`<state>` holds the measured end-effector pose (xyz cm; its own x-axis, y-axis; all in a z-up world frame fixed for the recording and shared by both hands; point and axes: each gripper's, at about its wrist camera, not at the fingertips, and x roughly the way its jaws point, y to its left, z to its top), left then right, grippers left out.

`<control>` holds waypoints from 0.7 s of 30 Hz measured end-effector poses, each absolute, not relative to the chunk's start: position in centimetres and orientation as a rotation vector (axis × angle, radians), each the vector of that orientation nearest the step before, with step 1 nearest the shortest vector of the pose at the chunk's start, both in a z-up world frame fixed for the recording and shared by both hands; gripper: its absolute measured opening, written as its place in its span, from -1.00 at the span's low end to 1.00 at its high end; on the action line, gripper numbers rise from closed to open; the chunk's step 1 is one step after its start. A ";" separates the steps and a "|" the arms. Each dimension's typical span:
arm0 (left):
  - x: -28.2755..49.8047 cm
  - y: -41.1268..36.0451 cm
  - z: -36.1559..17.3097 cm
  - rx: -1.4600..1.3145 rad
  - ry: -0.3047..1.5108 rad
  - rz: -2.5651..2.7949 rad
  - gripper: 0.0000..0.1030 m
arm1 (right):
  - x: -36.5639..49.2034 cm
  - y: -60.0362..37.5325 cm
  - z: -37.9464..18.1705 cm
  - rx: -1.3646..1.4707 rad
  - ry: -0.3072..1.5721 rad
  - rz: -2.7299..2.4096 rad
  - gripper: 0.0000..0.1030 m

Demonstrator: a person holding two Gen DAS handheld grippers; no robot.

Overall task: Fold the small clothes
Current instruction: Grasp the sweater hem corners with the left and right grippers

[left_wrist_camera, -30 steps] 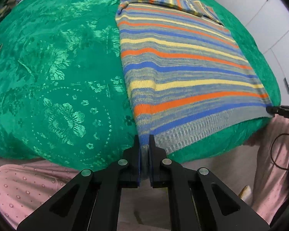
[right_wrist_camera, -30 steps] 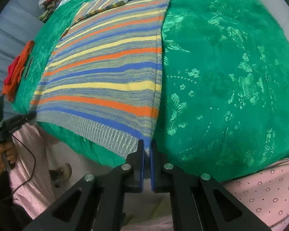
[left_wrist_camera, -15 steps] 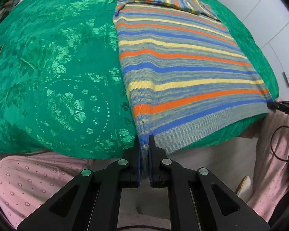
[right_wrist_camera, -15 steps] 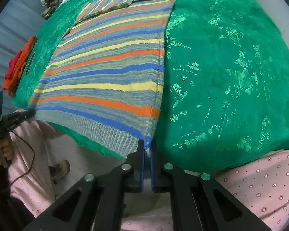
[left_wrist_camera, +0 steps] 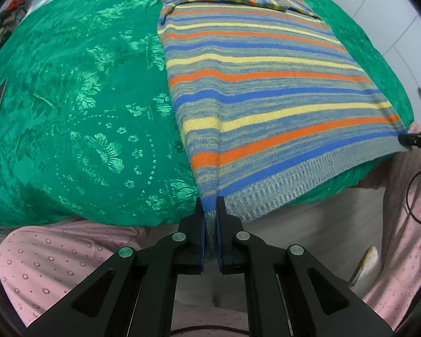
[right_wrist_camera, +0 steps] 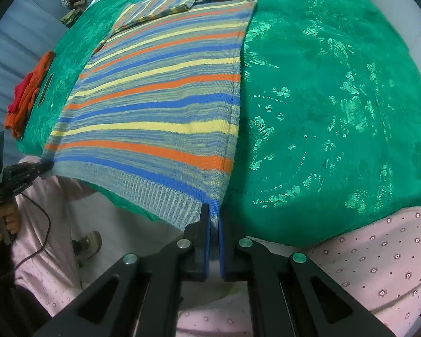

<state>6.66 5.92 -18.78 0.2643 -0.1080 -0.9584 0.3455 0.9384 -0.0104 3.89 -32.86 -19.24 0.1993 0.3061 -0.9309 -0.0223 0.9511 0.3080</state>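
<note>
**Gripping both hem corners: slip and skew risks**

Pinching the striped sweater at its ribbed hem, left gripper clenched on one corner, right gripper clenched on the other. Garment lies flat on the green bedspread, hem overhanging the near edge, sleeves folded across the top. Risks, judged: thin pinch on loose knit may slip out when lifted; uneven lift would skew the fold; knit dragging on the textured cover could bunch, undoing the sleeves.

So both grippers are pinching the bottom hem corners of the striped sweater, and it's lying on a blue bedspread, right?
Not quite: the bedspread is green, as the left wrist view shows. The left gripper and right gripper do pinch the striped sweater at its bottom hem corners.
</note>
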 end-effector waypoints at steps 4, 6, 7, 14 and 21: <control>6.8 5.8 -18.8 0.226 1.267 -0.306 -0.92 | 3.9 -32.8 -19.3 0.246 1.354 0.234 -0.91; 6.8 5.7 -18.9 0.231 1.267 -0.305 -0.92 | 3.9 -32.7 -19.3 0.247 1.353 0.234 -0.91; 6.7 5.5 -19.0 0.234 1.267 -0.304 -0.92 | 3.9 -32.8 -19.3 0.249 1.354 0.234 -0.92; 6.8 5.0 -19.3 0.241 1.275 -0.300 -0.92 | 3.9 -32.8 -19.5 0.265 1.355 0.235 -0.91; 6.9 4.6 -19.6 0.244 1.281 -0.301 -0.92 | 3.9 -33.0 -19.6 0.276 1.358 0.237 -0.91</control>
